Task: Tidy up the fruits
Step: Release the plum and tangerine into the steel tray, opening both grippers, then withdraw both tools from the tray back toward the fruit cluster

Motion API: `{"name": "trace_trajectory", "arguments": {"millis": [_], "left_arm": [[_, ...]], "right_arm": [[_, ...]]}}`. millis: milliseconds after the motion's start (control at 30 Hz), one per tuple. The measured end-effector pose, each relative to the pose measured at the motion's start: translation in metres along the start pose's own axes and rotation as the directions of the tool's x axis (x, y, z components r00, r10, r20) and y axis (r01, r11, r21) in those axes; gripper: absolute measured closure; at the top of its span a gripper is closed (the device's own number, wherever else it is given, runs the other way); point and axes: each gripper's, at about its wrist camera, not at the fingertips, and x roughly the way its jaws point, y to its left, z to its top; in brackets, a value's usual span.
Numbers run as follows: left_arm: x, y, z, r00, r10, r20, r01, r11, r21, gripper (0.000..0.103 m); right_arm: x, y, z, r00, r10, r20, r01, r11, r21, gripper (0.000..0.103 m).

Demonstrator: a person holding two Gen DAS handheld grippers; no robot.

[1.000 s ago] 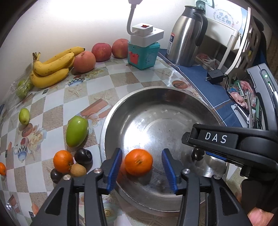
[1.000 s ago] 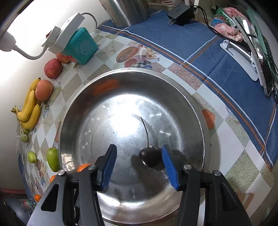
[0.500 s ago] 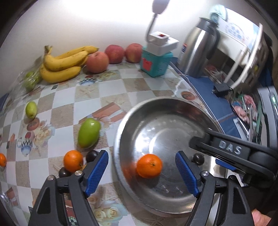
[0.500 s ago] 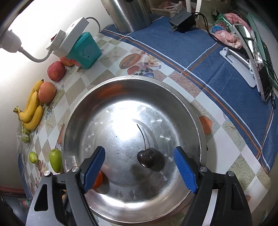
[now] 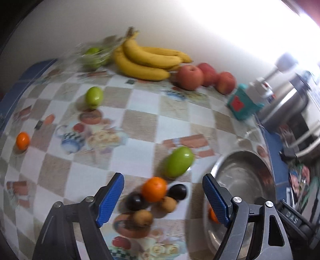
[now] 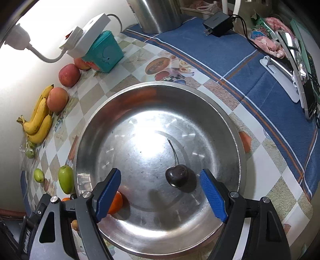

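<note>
A steel bowl holds a dark cherry with a stem and an orange. My right gripper is open and empty above the bowl, the cherry between its fingers. My left gripper is open and empty over the table left of the bowl. Between its fingers lies a cluster: an orange, two dark plums, two small brown fruits. A green mango lies just beyond. The bowl's orange peeks behind the right finger.
Bananas, three apples and bagged green fruit line the wall. A small green fruit and another orange lie at left. A teal box with a power strip, a steel kettle and a charger stand behind the bowl.
Both grippers opened wide and let go: the orange and the cherry now rest in the bowl. My left gripper swung left from the bowl to the fruit cluster; the right drew back slightly.
</note>
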Motion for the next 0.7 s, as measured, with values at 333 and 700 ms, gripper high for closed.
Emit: {"name": "trace_trajectory", "arguments": {"millis": [333, 700], "left_arm": [[-0.001, 0.03, 0.002, 0.998, 0.067, -0.009, -0.067, 0.99, -0.122, 0.016], [-0.002, 0.037, 0.001, 0.986, 0.169, 0.008, -0.167, 0.977, -0.13, 0.0]], "right_arm": [[-0.003, 0.025, -0.008, 1.0, 0.016, -0.007, -0.017, 0.996, -0.089, 0.021], [-0.003, 0.053, -0.017, 0.999, 0.017, -0.031, -0.023, 0.978, -0.206, 0.019]]}}
